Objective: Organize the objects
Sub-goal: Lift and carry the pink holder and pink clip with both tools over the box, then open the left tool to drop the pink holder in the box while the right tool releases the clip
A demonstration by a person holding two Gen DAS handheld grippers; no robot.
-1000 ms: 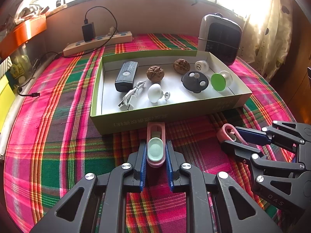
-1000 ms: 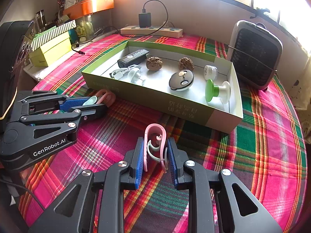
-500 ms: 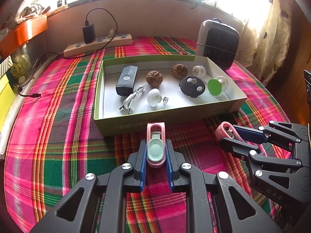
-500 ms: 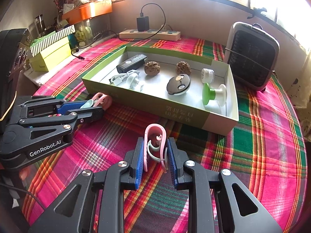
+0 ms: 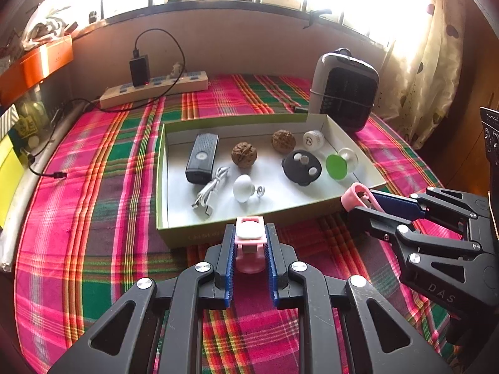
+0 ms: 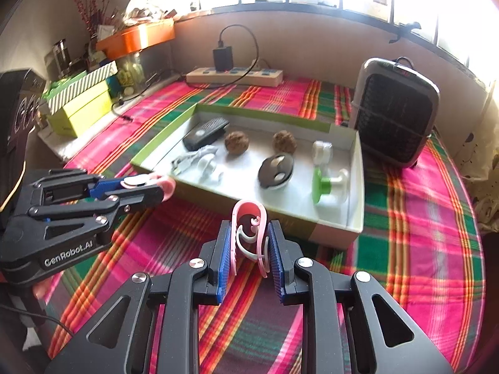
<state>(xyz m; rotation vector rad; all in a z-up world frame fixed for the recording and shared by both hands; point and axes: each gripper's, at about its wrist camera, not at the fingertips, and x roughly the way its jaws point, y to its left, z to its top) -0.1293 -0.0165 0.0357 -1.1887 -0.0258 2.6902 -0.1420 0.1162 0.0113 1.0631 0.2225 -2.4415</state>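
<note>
My left gripper (image 5: 249,229) is shut on a pink clip with a pale pad (image 5: 249,233), held above the plaid cloth just before the near wall of the green box (image 5: 162,187). My right gripper (image 6: 250,225) is shut on a second pink clip (image 6: 249,218), seen edge-on, also in front of the box (image 6: 355,187). In each view the other gripper shows to the side: the right gripper (image 5: 358,201) with its clip (image 5: 355,191), and the left gripper (image 6: 156,187) with its clip (image 6: 165,184).
The box holds a black remote (image 5: 202,157), two walnuts (image 5: 244,154), a white cable (image 5: 210,191), a white knob (image 5: 242,188), a black round disc (image 5: 302,167), a green suction cup (image 5: 336,166) and a small white cylinder (image 5: 312,139). A heater (image 5: 344,92) and power strip (image 5: 156,88) stand behind.
Both grippers have risen a little with their clips still held. The box now sits lower and smaller in both views.
</note>
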